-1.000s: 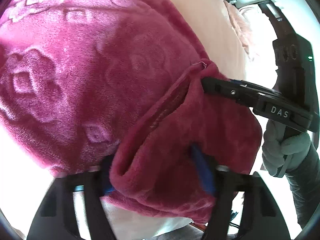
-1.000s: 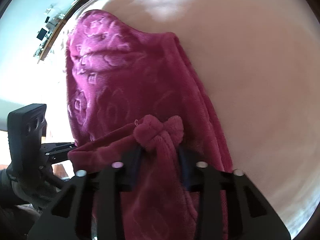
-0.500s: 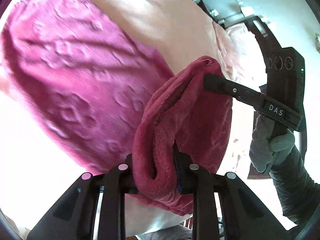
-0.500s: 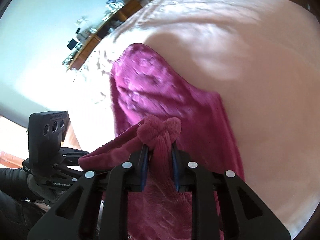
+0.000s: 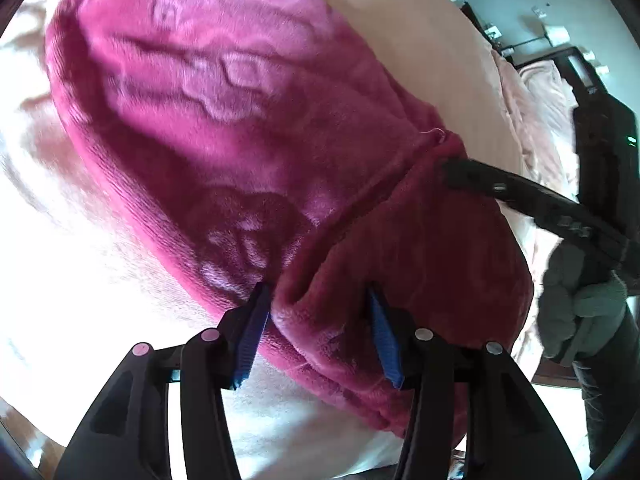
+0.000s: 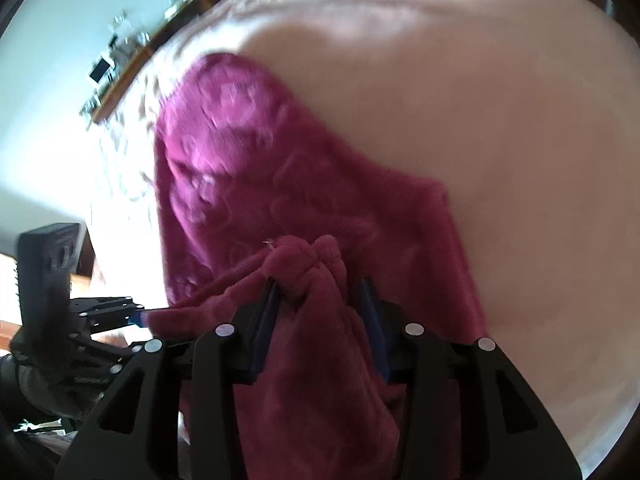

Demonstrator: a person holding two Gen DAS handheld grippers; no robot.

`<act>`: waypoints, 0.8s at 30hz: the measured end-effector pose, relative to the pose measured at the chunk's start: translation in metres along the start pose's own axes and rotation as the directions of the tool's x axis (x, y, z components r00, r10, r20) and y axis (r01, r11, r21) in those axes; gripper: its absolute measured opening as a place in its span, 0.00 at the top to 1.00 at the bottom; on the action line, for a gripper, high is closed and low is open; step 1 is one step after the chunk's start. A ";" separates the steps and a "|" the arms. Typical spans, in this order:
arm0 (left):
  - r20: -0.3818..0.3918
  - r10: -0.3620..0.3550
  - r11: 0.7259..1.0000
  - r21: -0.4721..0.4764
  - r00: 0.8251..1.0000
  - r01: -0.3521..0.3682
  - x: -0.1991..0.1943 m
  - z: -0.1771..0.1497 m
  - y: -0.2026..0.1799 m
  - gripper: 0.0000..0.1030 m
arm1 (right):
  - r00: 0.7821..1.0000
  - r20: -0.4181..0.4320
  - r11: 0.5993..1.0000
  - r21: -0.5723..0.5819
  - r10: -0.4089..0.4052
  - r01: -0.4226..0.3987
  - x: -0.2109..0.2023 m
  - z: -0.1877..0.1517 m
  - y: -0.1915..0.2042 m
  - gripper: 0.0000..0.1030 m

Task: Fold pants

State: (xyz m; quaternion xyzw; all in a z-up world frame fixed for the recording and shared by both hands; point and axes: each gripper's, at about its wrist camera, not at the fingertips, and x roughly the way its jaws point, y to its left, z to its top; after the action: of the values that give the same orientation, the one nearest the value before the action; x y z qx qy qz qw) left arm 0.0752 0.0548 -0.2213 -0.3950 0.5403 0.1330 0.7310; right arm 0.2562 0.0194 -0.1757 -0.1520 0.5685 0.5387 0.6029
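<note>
**Letting go early could undo the fold**

Opening over the bed (image 6: 480, 120), both grippers have the pants' (image 5: 240, 140) lifted edge between their pads. The left gripper (image 5: 320, 332) stands apart, fleece bulging loosely inside; the right gripper (image 6: 320, 312) is parting too, cloth bunched between. The rest lies flat on the bed. Released unevenly, the thick fleece may slump back, skewing the fold.
</note>
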 end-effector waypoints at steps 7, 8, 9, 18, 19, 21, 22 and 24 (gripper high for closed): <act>0.096 0.041 0.995 0.091 0.995 -0.050 -0.040 -0.004 -0.014 0.51 | 0.992 0.105 0.997 0.048 -0.068 0.063 -0.076 -0.063 0.005 0.59; 0.109 0.035 0.992 0.114 0.993 -0.047 -0.043 -0.004 -0.022 0.51 | 0.993 0.096 0.997 0.048 -0.069 0.065 -0.079 -0.076 0.007 0.59; 0.116 0.026 0.990 0.137 0.993 -0.042 -0.045 -0.009 -0.027 0.51 | 0.993 0.085 0.996 0.045 -0.077 0.073 -0.080 -0.089 0.012 0.59; 0.059 0.035 0.949 0.311 0.998 -0.052 0.029 -0.001 -0.106 0.50 | 0.969 -0.064 0.965 0.091 -0.240 0.245 -0.032 -0.187 -0.012 0.59; 0.044 0.071 0.946 0.313 0.997 -0.081 0.046 0.001 -0.106 0.50 | 0.965 -0.072 0.961 0.100 -0.251 0.257 -0.025 -0.193 -0.018 0.59; 0.016 0.092 0.946 0.309 0.996 -0.093 0.066 0.000 -0.105 0.50 | 0.969 -0.075 0.962 0.124 -0.235 0.243 -0.015 -0.203 -0.031 0.60; 0.024 0.113 0.938 0.327 0.993 -0.114 0.074 -0.002 -0.106 0.50 | 0.969 -0.071 0.962 0.123 -0.235 0.242 -0.014 -0.204 -0.033 0.60; 0.041 0.141 0.921 0.361 0.989 -0.146 0.079 -0.007 -0.111 0.48 | 0.966 -0.072 0.961 0.109 -0.246 0.253 -0.011 -0.202 -0.031 0.60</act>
State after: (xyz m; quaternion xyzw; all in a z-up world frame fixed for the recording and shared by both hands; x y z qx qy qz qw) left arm 0.1693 -0.0405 -0.2445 -0.2116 0.5777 0.0868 0.7835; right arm 0.1788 -0.1587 -0.2418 -0.2023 0.5928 0.4192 0.6572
